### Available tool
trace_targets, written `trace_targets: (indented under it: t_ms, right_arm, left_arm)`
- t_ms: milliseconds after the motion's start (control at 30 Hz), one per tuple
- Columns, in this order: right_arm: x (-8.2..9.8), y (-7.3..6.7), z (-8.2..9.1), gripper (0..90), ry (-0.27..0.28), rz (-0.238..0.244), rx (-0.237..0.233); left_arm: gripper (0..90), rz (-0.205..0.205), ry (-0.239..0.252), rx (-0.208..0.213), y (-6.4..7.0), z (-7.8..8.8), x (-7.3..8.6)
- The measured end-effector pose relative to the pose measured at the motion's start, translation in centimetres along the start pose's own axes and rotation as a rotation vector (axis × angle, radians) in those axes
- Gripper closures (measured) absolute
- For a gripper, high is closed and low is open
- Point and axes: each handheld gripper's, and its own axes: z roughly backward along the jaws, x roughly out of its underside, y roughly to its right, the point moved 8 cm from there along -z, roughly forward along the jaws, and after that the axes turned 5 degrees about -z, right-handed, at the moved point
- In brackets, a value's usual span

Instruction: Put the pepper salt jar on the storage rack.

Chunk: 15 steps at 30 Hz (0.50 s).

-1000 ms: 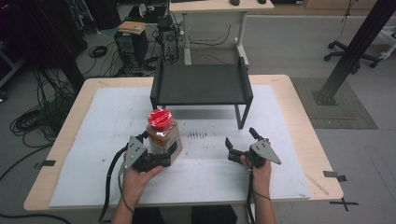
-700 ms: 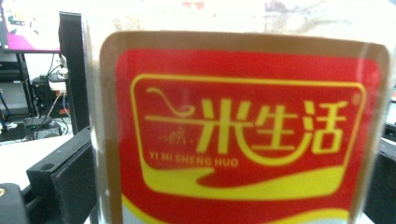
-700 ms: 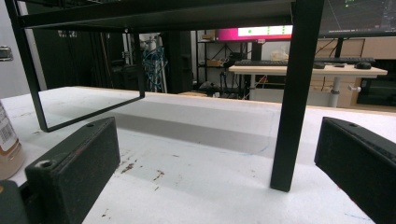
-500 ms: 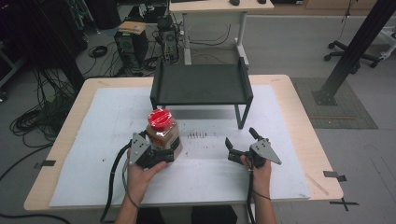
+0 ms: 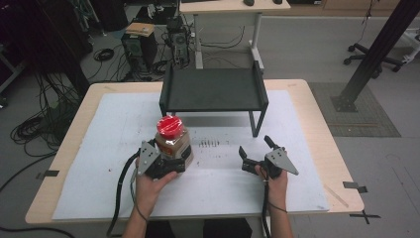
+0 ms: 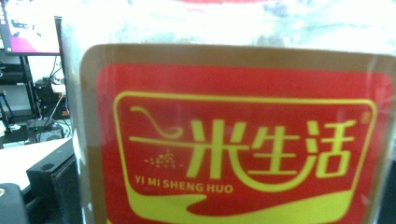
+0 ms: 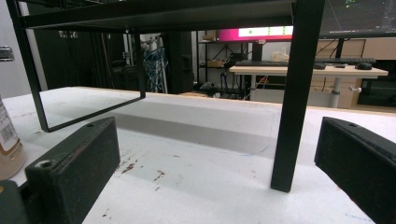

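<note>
Because the jar (image 5: pixel 173 140) is clear hard plastic with a wide red lid (image 5: pixel 170 127) and looks well filled, it will probably feel fairly heavy, stiff in the wall and a little slick on its glossy label (image 6: pixel 243 149). The best hold is likely low on the body, across the label, not on the lid. It stands upright on the white mat of the table (image 5: pixel 307 193), left of centre, in front of the black rack (image 5: pixel 213 90). The left tool (image 5: pixel 171 161) is clamped on its lower body. The right tool (image 5: pixel 253 149) rests well apart to the right, jaws spread and empty, facing a leg of the rack. Up close the jar hides the left jaws' contact, and its contents are hard to make out.
</note>
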Motion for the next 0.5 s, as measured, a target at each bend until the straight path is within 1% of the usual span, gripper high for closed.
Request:
trace_targets:
  t_ms: [500]
  right_arm:
    - [-0.03,0.02,0.04,0.0,0.005,-0.001,0.003]
  left_arm:
    - [0.2,-0.003,-0.008,-0.001,0.19,0.10,0.15]
